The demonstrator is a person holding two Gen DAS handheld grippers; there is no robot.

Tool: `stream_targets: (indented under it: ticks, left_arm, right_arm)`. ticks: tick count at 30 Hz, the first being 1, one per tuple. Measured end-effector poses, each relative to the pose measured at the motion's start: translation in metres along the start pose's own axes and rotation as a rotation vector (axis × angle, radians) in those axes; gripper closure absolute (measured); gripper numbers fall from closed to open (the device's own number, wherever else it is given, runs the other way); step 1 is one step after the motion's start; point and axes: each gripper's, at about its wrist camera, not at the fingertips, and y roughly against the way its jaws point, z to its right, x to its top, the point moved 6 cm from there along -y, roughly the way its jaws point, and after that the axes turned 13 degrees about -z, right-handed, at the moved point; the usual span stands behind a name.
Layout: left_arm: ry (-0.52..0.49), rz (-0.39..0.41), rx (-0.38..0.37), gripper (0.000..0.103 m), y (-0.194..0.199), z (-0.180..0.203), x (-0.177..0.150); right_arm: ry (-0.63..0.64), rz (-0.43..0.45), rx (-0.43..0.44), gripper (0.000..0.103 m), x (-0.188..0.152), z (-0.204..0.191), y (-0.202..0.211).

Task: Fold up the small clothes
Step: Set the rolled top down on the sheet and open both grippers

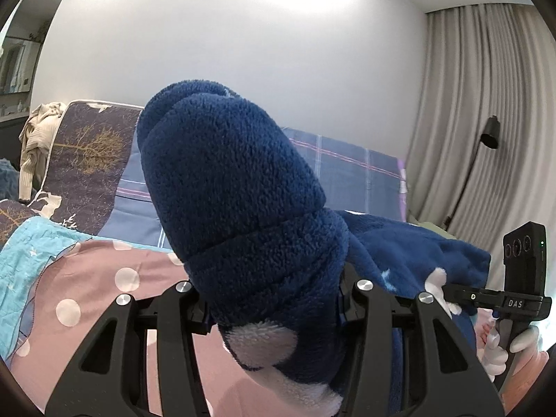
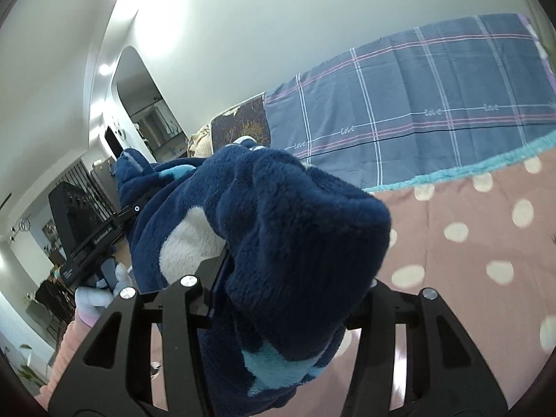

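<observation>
Bunched navy fleece garment (image 1: 236, 187) with white patches, fuzzy.

Left gripper (image 1: 274, 309) clamped on a bunched navy fleece garment (image 1: 236, 187); the wad stands up from the jaws toward 12 o'clock, white patch (image 1: 260, 345) at the pinch. Fleece trails to 3 o'clock, where the right gripper (image 1: 448, 299) looks to have it, contact hidden. Gloved hand (image 1: 500, 351) at 4 o'clock. Pink polka-dot sheet (image 1: 104, 285) at 8 o'clock, curtain (image 1: 486, 87) at 2 o'clock.
</observation>
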Motion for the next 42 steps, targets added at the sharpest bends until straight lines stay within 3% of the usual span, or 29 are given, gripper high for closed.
stream_targets:
  ticks: [5, 14, 16, 17, 18, 20, 21, 22, 23, 28, 33, 37, 42]
  left_arm:
    - [0.032, -0.010, 0.027, 0.053, -0.039, -0.027, 0.000]
    - [0.078, -0.081, 0.102, 0.052, -0.118, -0.074, -0.028]
    - [0.111, -0.142, 0.136, 0.045, -0.145, -0.087, -0.046]
    - [0.129, -0.222, 0.176, 0.042, -0.168, -0.100, -0.062]
    - [0.141, -0.315, 0.213, 0.042, -0.190, -0.110, -0.080]
    - [0.136, -0.491, 0.378, 0.041, -0.230, -0.131, -0.128]
    - [0.134, -0.485, 0.394, 0.040, -0.236, -0.136, -0.142]
    - [0.147, -0.431, 0.379, 0.040, -0.233, -0.137, -0.143]
    - [0.169, -0.407, 0.362, 0.040, -0.231, -0.138, -0.145]
    - [0.138, -0.423, 0.378, 0.039, -0.226, -0.134, -0.138]
    - [0.114, -0.327, 0.350, 0.038, -0.186, -0.126, -0.132]
    - [0.087, -0.299, 0.308, 0.038, -0.148, -0.112, -0.138]
    - [0.085, -0.208, 0.228, 0.029, -0.074, -0.084, -0.150]
  right_arm:
    - [-0.002, -0.030, 0.003, 0.054, 0.027, 0.019, -0.045]
    - [-0.081, -0.078, -0.008, 0.052, 0.041, 0.081, -0.139]
    - [-0.129, -0.102, -0.029, 0.044, 0.033, 0.103, -0.166]
    - [-0.166, -0.129, -0.075, 0.036, 0.025, 0.119, -0.183]
    - [-0.214, -0.173, -0.149, 0.036, 0.015, 0.137, -0.201]
    - [-0.326, -0.345, -0.343, 0.036, -0.030, 0.183, -0.248]
    - [-0.346, -0.347, -0.348, 0.034, -0.041, 0.192, -0.256]
    - [-0.386, -0.272, -0.267, 0.033, -0.048, 0.197, -0.257]
    - [-0.408, -0.250, -0.246, 0.033, -0.050, 0.200, -0.257]
    - [-0.350, -0.237, -0.352, 0.030, -0.042, 0.192, -0.249]
    - [-0.291, -0.164, -0.423, 0.030, -0.047, 0.172, -0.222]
    - [-0.187, -0.096, -0.432, 0.030, -0.056, 0.132, -0.177]
    - [0.004, -0.026, -0.428, 0.027, -0.087, 0.054, -0.113]
